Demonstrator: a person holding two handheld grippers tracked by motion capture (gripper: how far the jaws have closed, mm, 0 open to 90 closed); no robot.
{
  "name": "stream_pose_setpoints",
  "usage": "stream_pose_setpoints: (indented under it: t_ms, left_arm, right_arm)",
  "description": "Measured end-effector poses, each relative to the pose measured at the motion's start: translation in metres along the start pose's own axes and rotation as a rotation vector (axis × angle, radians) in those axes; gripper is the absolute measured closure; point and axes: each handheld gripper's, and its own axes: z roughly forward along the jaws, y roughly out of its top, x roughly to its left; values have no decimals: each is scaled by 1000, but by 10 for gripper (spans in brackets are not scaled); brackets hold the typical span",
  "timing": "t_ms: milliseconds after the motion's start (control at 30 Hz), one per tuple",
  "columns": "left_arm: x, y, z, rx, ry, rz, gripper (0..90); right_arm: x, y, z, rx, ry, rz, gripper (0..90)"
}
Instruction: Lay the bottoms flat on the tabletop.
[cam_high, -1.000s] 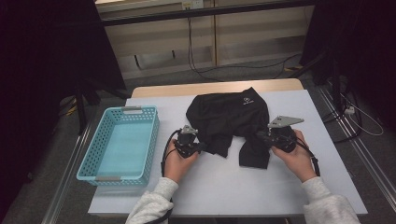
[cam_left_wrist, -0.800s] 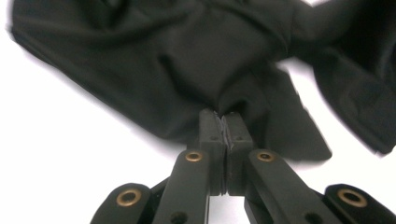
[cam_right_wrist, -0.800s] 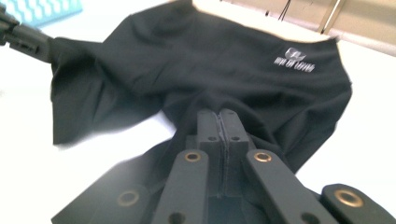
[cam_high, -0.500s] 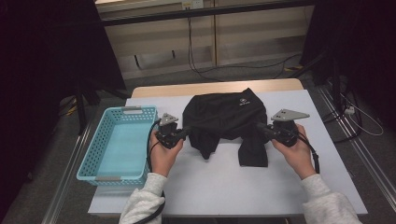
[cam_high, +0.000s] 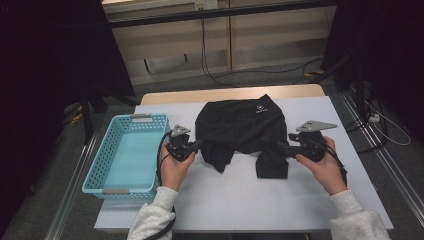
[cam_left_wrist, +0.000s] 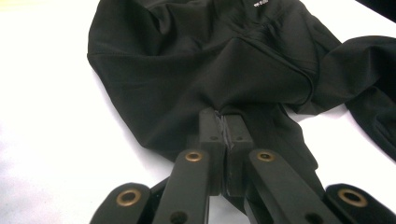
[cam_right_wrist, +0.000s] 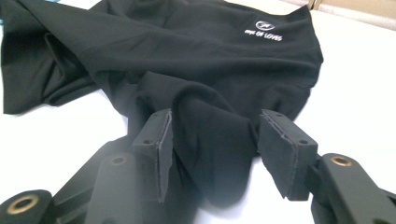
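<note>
Two grippers are working one black garment (cam_high: 240, 127), so treat this as a handover between your hands. Nearest you, the table (cam_high: 240, 200) is bare white, which leaves room to lay cloth flat. Your left gripper (cam_left_wrist: 225, 133) has its jaws pressed together on a bunched fold at the garment's left edge; in the left gripper view the cloth pulls up in a taut ridge from the pinch. Keep that hold steady and low, because it looks to be the only thing anchoring the fabric now.

Your right gripper (cam_right_wrist: 215, 154) has just been opening its jaws. They stand about half apart, with the dangling sleeve end (cam_high: 272, 165) lying loose between them and the pads (cam_right_wrist: 163, 140) not pressing on it. Judging from that, you are letting go to take a better hold. Before you close again, slide the jaws along to a flat hem rather than the rounded lump, so you catch fewer layers and the cloth doesn't twist.

Farther out, the body of the garment lies rumpled across the middle of the table, with its small white logo (cam_right_wrist: 264, 30) facing up near the far edge. The blue basket (cam_high: 125, 150) sits well to the left, just beside your left hand (cam_high: 172, 167); mind the trailing cable there as you pull.
</note>
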Motion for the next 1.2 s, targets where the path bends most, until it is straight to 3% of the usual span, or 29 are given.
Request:
stream_pose_setpoints:
  t_ms: [133, 333, 400, 500, 600, 667, 733, 800, 867, 1000, 1067, 1200]
  left_arm:
    - [0, 2, -1, -12, -3, -11, 890]
    - [-1, 3, 2, -8, -28, -23, 875]
    - [-3, 3, 2, -17, -51, -32, 815]
    - [-6, 4, 4, -62, -79, -38, 570]
    - [-13, 5, 4, -62, -95, 2, 471]
    - [-15, 6, 3, -47, -102, -20, 395]
    - [-17, 6, 3, -47, -107, -25, 350]
    - [-19, 6, 4, -46, -104, -6, 335]
    - [-22, 5, 4, -45, -101, 9, 317]
    - [-27, 5, 5, -40, -121, 21, 304]
    - [-29, 5, 5, -34, -128, 29, 304]
    - [-32, 4, 7, -35, -138, 28, 308]
  right_arm:
    - [-1, -12, -9, 23, 39, -25, 506]
    - [22, -32, 0, 127, 118, -107, 560]
    - [29, -33, 0, 134, 141, -128, 566]
    - [37, -36, 2, 152, 169, -153, 565]
    - [46, -39, 9, 186, 185, -192, 562]
    - [52, -41, 15, 212, 172, -239, 565]
    - [56, -40, 18, 198, 197, -247, 632]
    - [59, -40, 18, 200, 230, -255, 809]
    - [60, -40, 19, 196, 223, -255, 887]
    - [57, -35, 18, 192, 209, -248, 900]
    - [54, -29, 12, 157, 211, -221, 900]
    - [44, -15, -2, 33, 184, -179, 900]
